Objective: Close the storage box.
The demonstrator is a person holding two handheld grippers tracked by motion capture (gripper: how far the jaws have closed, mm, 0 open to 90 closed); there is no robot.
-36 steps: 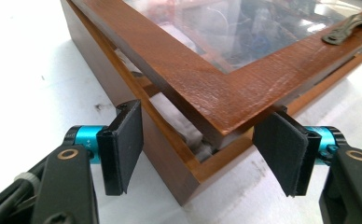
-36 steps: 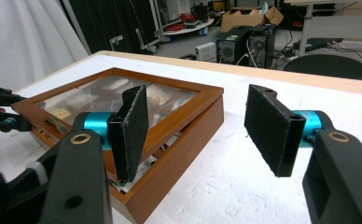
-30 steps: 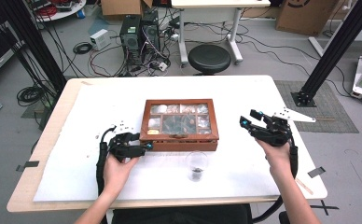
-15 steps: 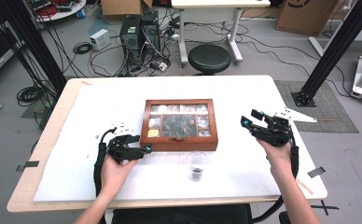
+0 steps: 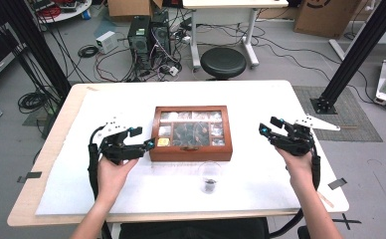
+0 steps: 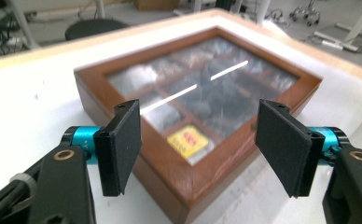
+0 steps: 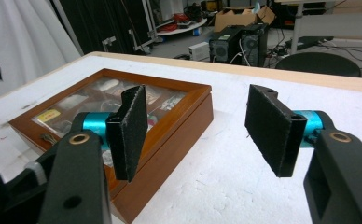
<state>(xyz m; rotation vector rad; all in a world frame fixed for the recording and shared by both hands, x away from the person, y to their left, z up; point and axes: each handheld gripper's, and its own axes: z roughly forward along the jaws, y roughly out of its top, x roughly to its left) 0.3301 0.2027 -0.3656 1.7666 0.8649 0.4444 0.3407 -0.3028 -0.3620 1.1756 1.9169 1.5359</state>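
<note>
A brown wooden box (image 5: 191, 152) with a glass lid lies shut at the middle of the white-covered table (image 5: 260, 99); small items fill its compartments, among them a yellow packet (image 6: 190, 140). A small clear cup (image 5: 210, 177) stands just in front of the box. My left gripper (image 5: 144, 138) hovers at the box's front left corner (image 6: 170, 175). Its jaws have just been opening and stand apart, touching nothing. My right gripper (image 5: 268, 125) is held to the right of the box (image 7: 179, 126), jaws wide open and empty.
The table's wooden rim (image 5: 56, 144) shows around the white sheet. A black stool (image 5: 223, 62) stands behind the table, with computer towers (image 5: 148, 32) and cables on the floor. Black frame posts (image 5: 352, 55) rise at the right and the left.
My left gripper has lifted off the table surface beside the box's front left corner, and its jaws stand a little wider. The right gripper has not moved.
</note>
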